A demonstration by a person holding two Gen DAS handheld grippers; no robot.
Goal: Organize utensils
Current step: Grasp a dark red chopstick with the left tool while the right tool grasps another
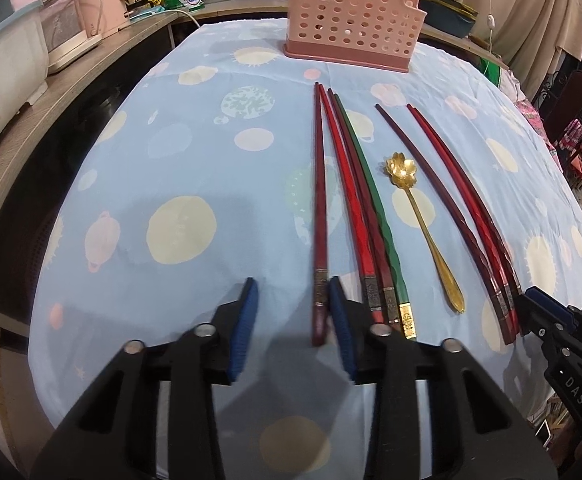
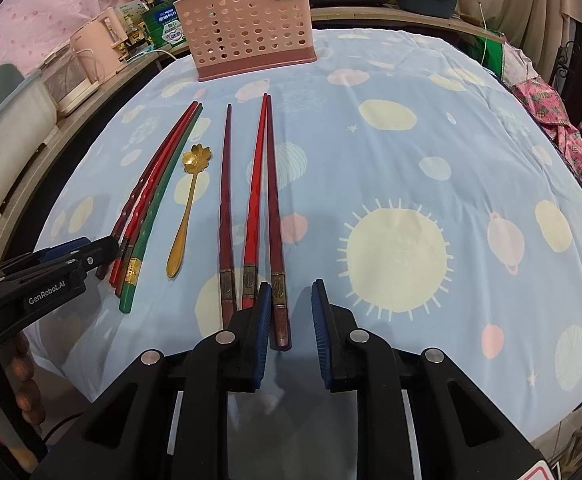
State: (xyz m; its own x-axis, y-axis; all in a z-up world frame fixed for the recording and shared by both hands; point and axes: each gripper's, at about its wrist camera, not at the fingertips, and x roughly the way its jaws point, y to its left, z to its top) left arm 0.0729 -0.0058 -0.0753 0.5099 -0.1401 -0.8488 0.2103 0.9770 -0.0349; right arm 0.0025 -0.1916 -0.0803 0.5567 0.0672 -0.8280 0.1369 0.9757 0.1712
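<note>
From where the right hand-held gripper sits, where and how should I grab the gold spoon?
Take the gold spoon at mid-handle, coming from above with the fingers straddling it crosswise. It lies flat on the tablecloth, thin handle toward you, flower-shaped bowl toward the pink basket. The green chopstick lies close on its left, so mid-handle gives the most room.

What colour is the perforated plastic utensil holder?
Pink, perforated plastic utensil holder with a darker pink base; clearest in the right wrist view.

We see a table under a pale blue planet-print cloth [image 2: 391, 152]. Near its far edge stands a pink perforated plastic basket [image 2: 247, 28]; before the basket lie lacquered chopsticks [image 2: 269, 200] and a gold flower-bowled spoon [image 2: 189, 200].
</note>
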